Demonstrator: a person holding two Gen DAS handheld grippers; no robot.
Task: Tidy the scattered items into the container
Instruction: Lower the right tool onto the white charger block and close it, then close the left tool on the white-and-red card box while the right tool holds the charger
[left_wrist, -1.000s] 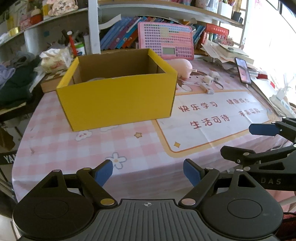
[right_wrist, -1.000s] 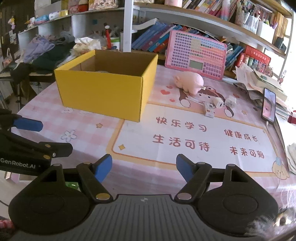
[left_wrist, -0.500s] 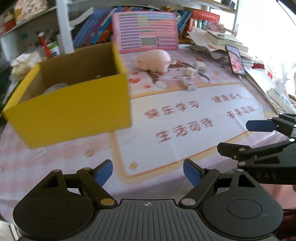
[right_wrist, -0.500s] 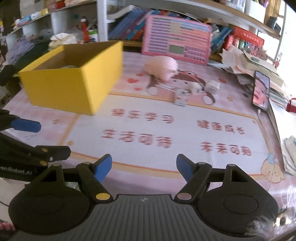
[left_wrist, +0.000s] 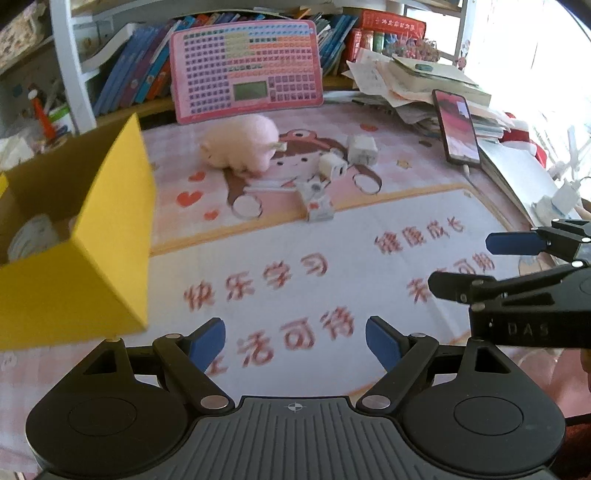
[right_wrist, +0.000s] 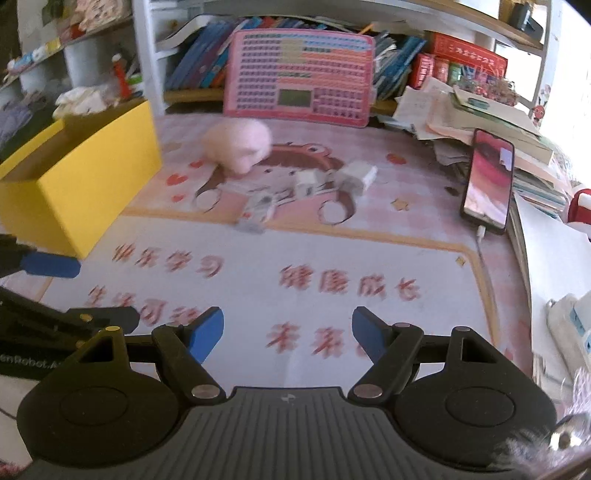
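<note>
While both grippers hang over the near part of the surface (left_wrist: 369, 229), the scattered things lie ahead of them, toward the far side, in a loose cluster on the cartoon print. The left gripper (left_wrist: 295, 341) has its jaws apart with nothing between them, and the right gripper (right_wrist: 287, 334) likewise stands open and empty. The pig (left_wrist: 242, 146), a soft pale-pink plush, sits farthest back, just in front of the pink keyboard toy (left_wrist: 245, 70). Near it, to the right, lie three small white items: a charger (left_wrist: 362, 148), a smaller plug (left_wrist: 332, 165) just beside it, and a little boxy piece (left_wrist: 316, 197) nearer the grippers, its long axis running roughly away from the camera. The box (left_wrist: 85, 258), yellow outside and brown inside, stands to the left of the cluster, well apart from it, and already holds something pale and round.

In my judgement the boxy piece lies almost straight ahead of the left jaws, while the charger sits more in line with the right ones; neither gripper is clearly nearer. Motion blur softens the small items, so their exact edges are hard to read.
</note>
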